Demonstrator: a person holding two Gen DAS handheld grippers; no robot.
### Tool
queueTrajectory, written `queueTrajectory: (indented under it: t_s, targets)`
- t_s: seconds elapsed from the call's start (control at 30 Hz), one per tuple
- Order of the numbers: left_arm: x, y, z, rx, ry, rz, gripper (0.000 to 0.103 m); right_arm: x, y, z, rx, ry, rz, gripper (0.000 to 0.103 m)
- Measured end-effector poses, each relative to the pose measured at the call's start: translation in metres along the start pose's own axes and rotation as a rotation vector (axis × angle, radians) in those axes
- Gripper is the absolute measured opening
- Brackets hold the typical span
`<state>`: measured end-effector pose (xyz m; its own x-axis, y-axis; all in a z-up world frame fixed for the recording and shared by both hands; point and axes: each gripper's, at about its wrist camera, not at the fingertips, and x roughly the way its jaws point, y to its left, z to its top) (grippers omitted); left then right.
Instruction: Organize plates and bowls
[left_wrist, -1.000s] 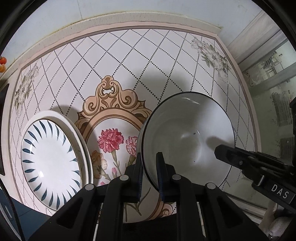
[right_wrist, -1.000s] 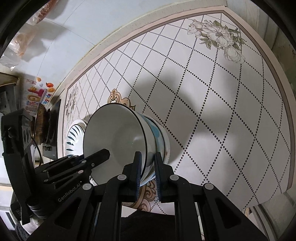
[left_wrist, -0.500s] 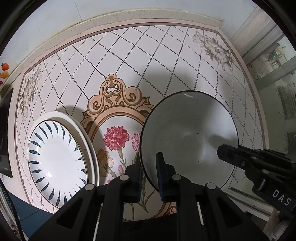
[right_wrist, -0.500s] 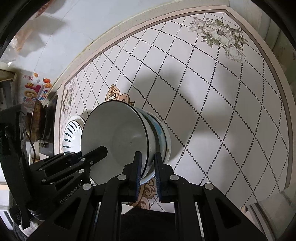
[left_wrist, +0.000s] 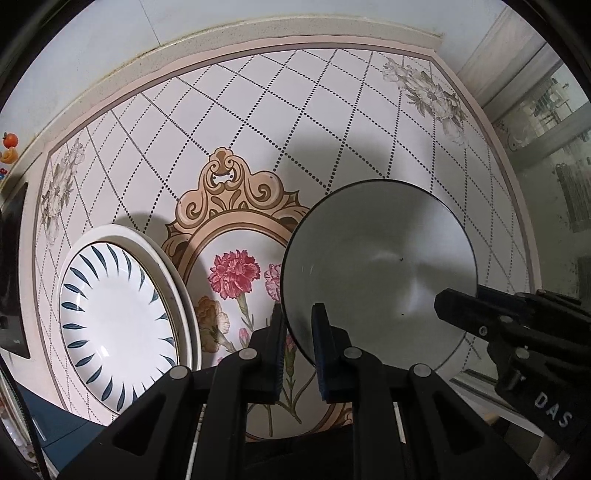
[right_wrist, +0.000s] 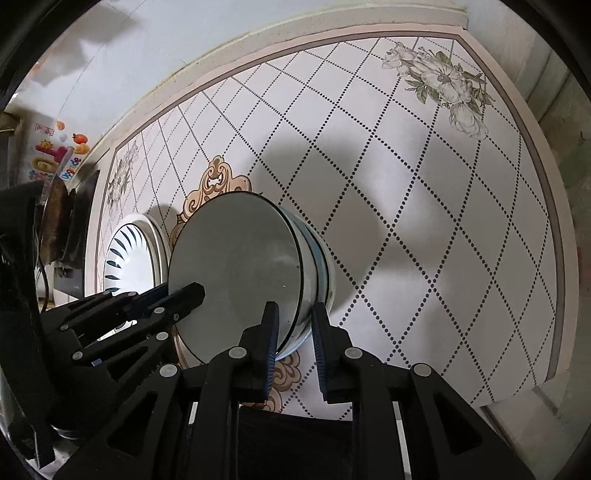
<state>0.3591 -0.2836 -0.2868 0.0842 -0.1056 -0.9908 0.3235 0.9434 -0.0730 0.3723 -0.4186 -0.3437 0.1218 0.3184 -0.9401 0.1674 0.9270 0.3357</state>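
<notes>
A stack of nested white bowls (left_wrist: 380, 269) with a dark rim hangs above the patterned table, held by both grippers. My left gripper (left_wrist: 298, 345) is shut on its left rim. My right gripper (right_wrist: 293, 345) is shut on the opposite rim; the stack shows tilted in the right wrist view (right_wrist: 243, 273), with a blue-banded outer bowl (right_wrist: 321, 269). The right gripper's fingers (left_wrist: 476, 310) show at the bowl's right side in the left wrist view. A white plate with dark blue leaf strokes (left_wrist: 114, 325) lies on a larger white plate at the table's left; it also shows in the right wrist view (right_wrist: 129, 254).
The table (left_wrist: 258, 110) has a diamond dot pattern with a floral medallion (left_wrist: 232, 273) under the bowls. A wall runs along the far edge. A glass door (left_wrist: 554, 129) is at the right. Dark cookware (right_wrist: 62, 221) stands beyond the left edge.
The bowl stack has moved a little up and away with both grippers still on it, and the table looks slightly farther below.
</notes>
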Motion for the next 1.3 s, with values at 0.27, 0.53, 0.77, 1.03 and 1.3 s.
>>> queueTrajectory:
  t_s: [0.27, 0.53, 0.77, 1.03, 1.3]
  targets:
    - [-0.058, 0.012, -0.003, -0.017, -0.083, -0.054, 0.017, -0.037, -0.001, -0.014, 0.030, -0.050, 0.004, 0.062]
    - [-0.108, 0.025, -0.008, -0.023, -0.140, -0.133, 0.078, -0.093, 0.011, -0.032, 0.014, -0.148, -0.035, 0.091]
    - [-0.116, 0.027, -0.008, -0.022, -0.136, -0.187, 0.086, -0.111, 0.015, -0.040, 0.022, -0.175, -0.023, 0.094]
    - [-0.058, 0.032, 0.011, -0.086, -0.007, -0.262, 0.086, -0.087, -0.005, -0.028, 0.061, -0.148, 0.020, 0.097]
    - [0.014, 0.038, 0.033, -0.159, 0.099, -0.330, 0.086, -0.010, -0.038, -0.008, 0.134, -0.038, 0.179, 0.098]
